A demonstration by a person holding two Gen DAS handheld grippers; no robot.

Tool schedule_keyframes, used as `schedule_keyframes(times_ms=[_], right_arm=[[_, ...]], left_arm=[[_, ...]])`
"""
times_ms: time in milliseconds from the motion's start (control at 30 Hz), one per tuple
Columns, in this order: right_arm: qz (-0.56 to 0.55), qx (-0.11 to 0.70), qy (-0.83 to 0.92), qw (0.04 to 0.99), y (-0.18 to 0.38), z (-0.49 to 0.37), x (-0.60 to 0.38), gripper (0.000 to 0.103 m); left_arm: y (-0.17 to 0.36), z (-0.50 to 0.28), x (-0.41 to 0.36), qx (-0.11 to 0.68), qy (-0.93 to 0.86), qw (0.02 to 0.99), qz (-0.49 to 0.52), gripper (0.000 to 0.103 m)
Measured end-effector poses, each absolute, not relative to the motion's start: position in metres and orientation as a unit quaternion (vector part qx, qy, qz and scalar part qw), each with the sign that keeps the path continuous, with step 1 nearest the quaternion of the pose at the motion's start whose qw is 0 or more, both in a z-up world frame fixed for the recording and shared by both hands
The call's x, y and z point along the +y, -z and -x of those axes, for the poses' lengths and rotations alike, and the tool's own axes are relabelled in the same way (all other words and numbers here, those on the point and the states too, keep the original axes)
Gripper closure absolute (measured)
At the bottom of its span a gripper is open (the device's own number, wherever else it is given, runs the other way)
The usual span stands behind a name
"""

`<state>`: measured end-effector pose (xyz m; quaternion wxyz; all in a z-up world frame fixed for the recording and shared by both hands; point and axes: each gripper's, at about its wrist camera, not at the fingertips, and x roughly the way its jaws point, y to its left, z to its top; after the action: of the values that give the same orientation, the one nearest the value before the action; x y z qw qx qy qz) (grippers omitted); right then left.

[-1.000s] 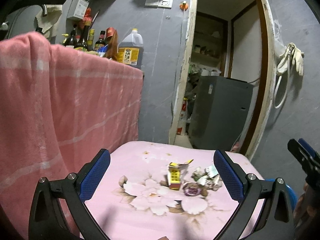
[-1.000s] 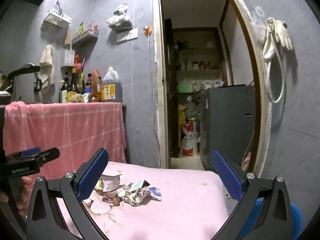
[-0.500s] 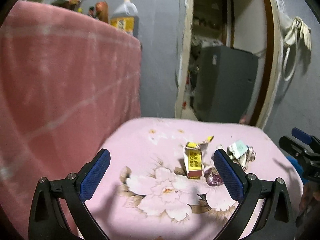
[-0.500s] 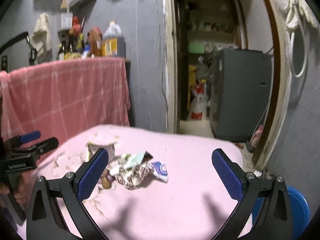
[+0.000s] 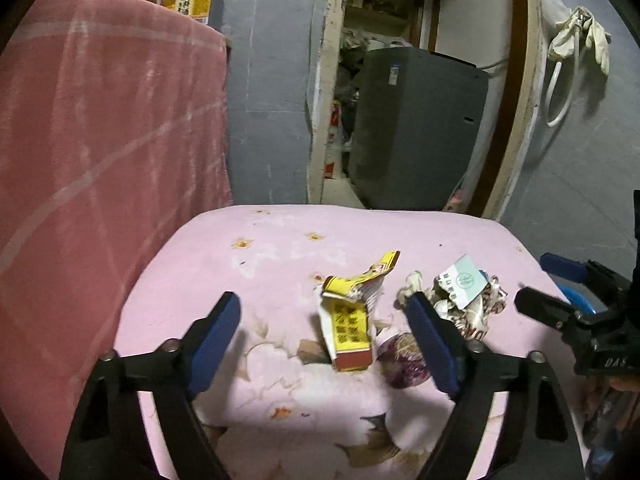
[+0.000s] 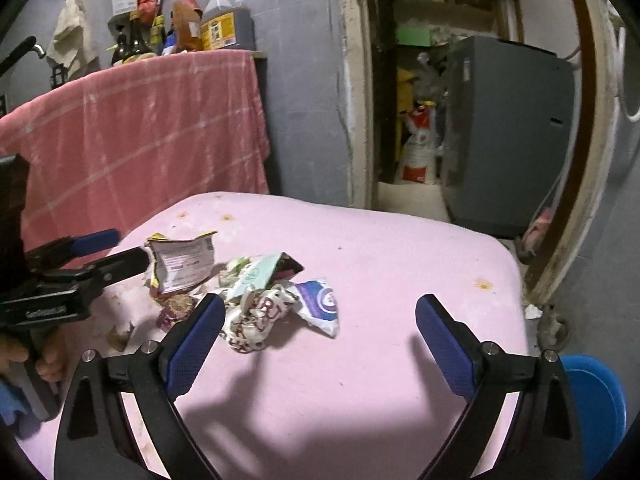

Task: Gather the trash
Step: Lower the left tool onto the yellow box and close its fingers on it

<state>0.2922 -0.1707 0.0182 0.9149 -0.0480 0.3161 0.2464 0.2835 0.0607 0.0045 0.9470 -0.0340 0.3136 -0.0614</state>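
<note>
The torn yellow carton (image 5: pixel 349 322) bears illegible print. Around it the left gripper (image 5: pixel 326 340) narrows without touching; right of it, the right gripper (image 6: pixel 320 334) also narrows, empty.

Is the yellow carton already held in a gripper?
No, the yellow carton lies on the pink cloth, untouched between the left gripper's closing jaws.

- Two grippers: left gripper (image 5: pixel 326 334), right gripper (image 6: pixel 320 330), two blue-padded fingers on each.
- One torn yellow carton (image 5: pixel 348 320) on the cloth.
- One crumpled wrapper heap (image 6: pixel 260 312); number of pieces within it unclear.
- One purple crumpled wrapper (image 5: pixel 402 362).
- One pale green card (image 5: pixel 464 282).
- One pink flowered cloth (image 6: pixel 400 264).
- One pink towel (image 5: pixel 100 140).
- One large oil jug (image 6: pixel 226 24); several smaller bottles beside it, too crowded to count.
- One grey appliance (image 5: pixel 416 128).
- One blue bin (image 6: pixel 596 396).
</note>
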Motion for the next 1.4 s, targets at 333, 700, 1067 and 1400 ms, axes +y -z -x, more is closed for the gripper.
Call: schedule_keyframes(times_ms=[333,700,1067,1400], right_arm=[[0.083,0.334,-0.282,0.895,-0.01,-0.292,-0.152,0.031],[0.079,0.342,-0.314,0.882,-0.003,-0.29,-0.143,0.062],[0.073,0.328,-0.318,0.886,-0.003,-0.276,-0.145,0.095],[0.064,0.26,-0.302,0.915,-0.019,-0.238,-0.167,0.097]], left_arm=[[0.002,-0.295,0.064,0.344,0.093,0.932,0.07,0.065],[0.007,-0.3,0.06,0.365,0.101,0.923,0.073,0.079],[0.005,-0.28,0.061,0.35,0.096,0.928,0.084,0.082],[-0.011,-0.234,0.048,0.314,0.087,0.942,0.084,0.082]])
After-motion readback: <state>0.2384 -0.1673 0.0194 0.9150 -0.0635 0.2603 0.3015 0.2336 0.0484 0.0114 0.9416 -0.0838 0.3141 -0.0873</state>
